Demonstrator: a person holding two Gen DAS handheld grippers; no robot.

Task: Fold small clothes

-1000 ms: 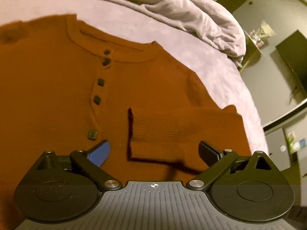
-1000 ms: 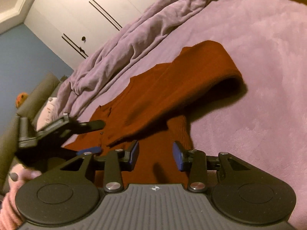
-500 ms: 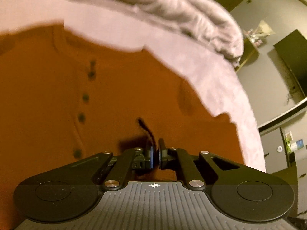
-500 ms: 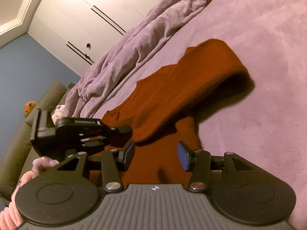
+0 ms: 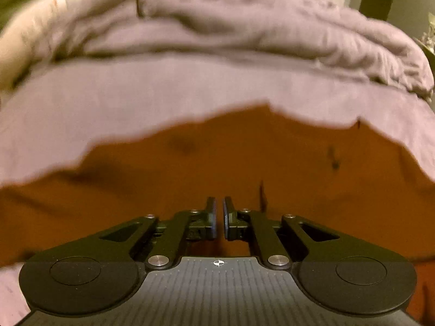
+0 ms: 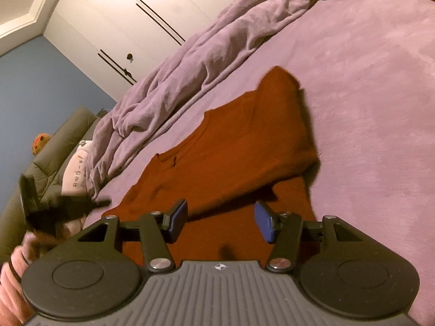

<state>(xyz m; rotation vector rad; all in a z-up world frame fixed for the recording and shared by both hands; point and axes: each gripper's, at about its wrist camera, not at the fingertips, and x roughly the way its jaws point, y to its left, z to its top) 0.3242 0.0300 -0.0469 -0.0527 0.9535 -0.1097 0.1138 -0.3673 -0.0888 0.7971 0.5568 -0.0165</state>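
A rust-orange knit sweater (image 6: pixel 244 149) lies on the purple bed cover (image 6: pixel 367 81), one sleeve folded across its chest. In the blurred left wrist view the sweater (image 5: pixel 190 168) fills the space under my left gripper (image 5: pixel 219 212). Its jaws stand a narrow slit apart and are opening slightly, with orange knit of the sleeve in the slit. From the right wrist that left gripper (image 6: pixel 103 203) shows as a dark blur at the sweater's left edge. My right gripper (image 6: pixel 220 217) hovers over the sweater's lower part, its jaws opening with nothing between the blue pads.
A rumpled purple duvet (image 6: pixel 217 54) is heaped along the far side of the bed, also the duvet (image 5: pixel 244 27) ahead of the left gripper. White wardrobe doors (image 6: pixel 122 13) stand behind. A grey cushion (image 6: pixel 68 135) and a person's pink sleeve (image 6: pixel 13 271) are at the left.
My left gripper went from wide open to closed on the sleeve cuff, then swept sideways over the sweater. The folded sleeve now reaches further across the chest. The right jaws widened.
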